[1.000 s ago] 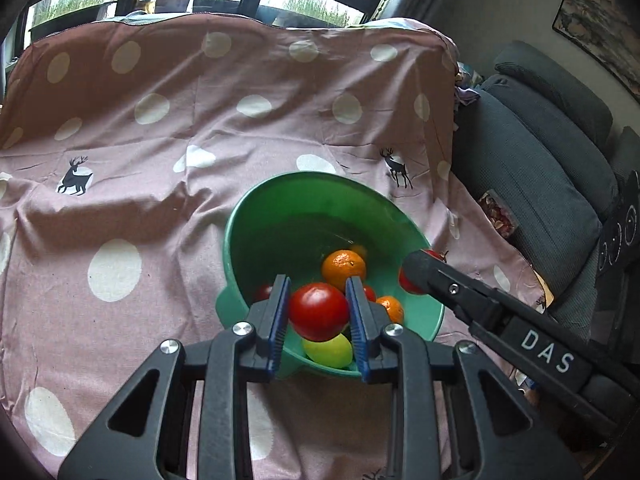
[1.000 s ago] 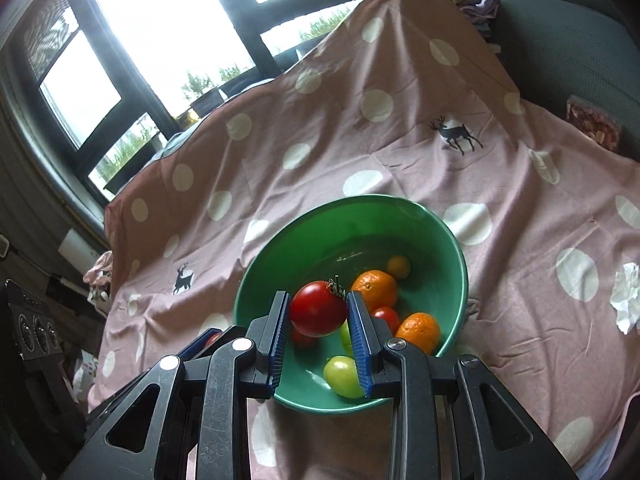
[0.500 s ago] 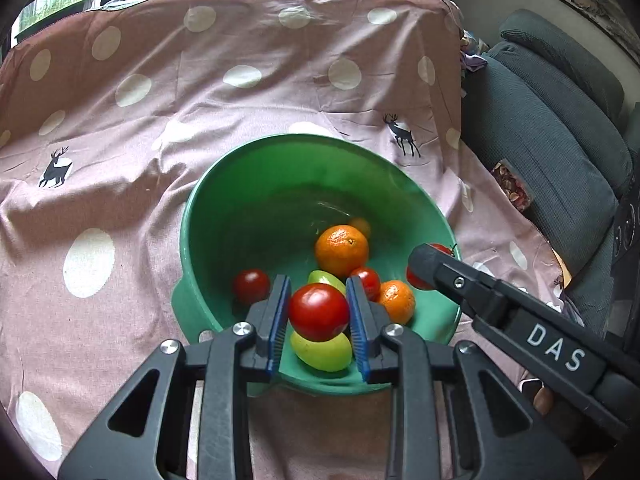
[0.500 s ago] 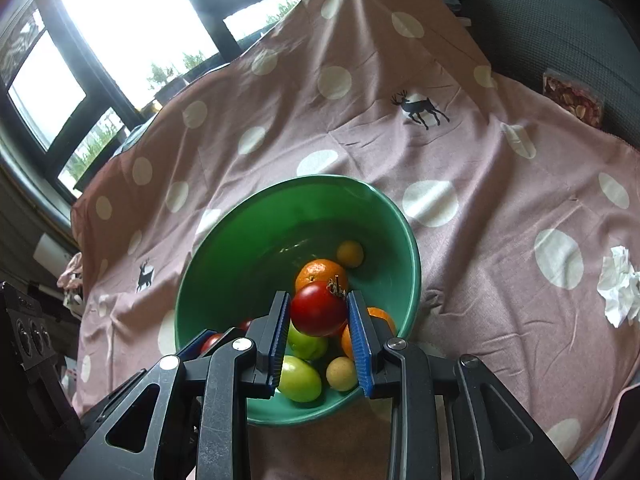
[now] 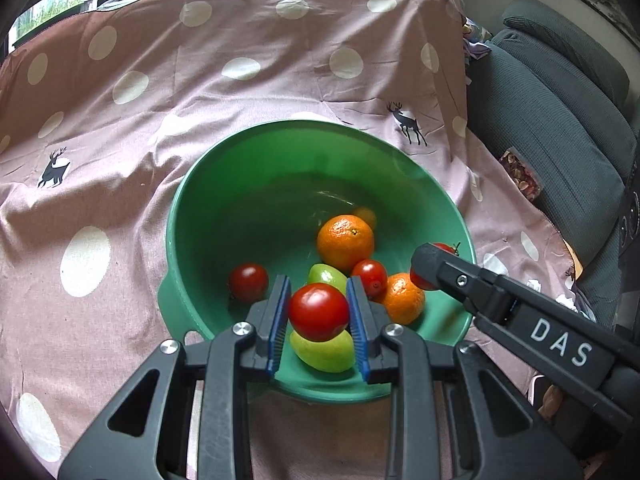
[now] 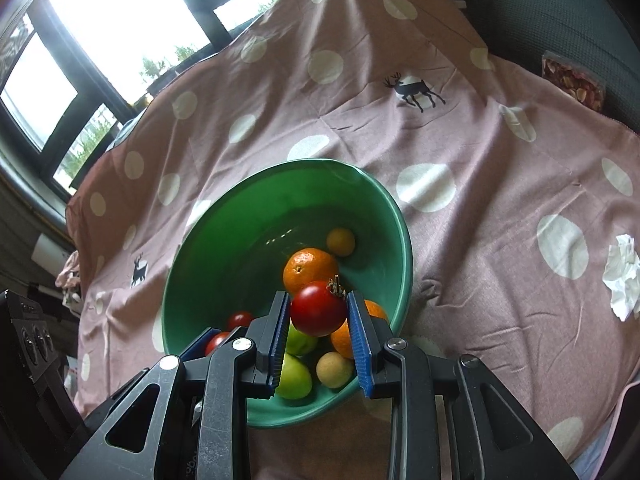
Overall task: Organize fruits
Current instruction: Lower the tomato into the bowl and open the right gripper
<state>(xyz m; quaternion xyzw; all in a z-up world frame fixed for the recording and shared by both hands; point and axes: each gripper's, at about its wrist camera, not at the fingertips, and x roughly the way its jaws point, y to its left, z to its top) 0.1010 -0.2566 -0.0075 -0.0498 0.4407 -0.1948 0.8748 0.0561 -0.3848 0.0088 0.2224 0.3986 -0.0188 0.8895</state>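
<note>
A green bowl (image 5: 248, 184) (image 6: 224, 232) sits on a pink spotted cloth and holds several fruits: an orange (image 5: 345, 243) (image 6: 310, 270), small red tomatoes (image 5: 248, 282), green fruits (image 5: 326, 354) (image 6: 295, 378) and a small yellow fruit (image 6: 340, 241). My left gripper (image 5: 319, 312) is shut on a red tomato (image 5: 319, 312) just above the bowl's near side. My right gripper (image 6: 319, 309) is shut on a red tomato with a stem (image 6: 319, 309) over the bowl's near rim; it also shows in the left wrist view (image 5: 430, 266) at the bowl's right rim.
The pink cloth (image 5: 120, 128) (image 6: 480, 140) with white dots and deer covers the table. A dark sofa (image 5: 560, 112) stands to the right. A crumpled white tissue (image 6: 622, 280) lies on the cloth at the right. Windows (image 6: 120, 20) are behind.
Both grippers have moved closer over the bowl with their tomatoes still held; the bowl looks larger and nearer in both views.
</note>
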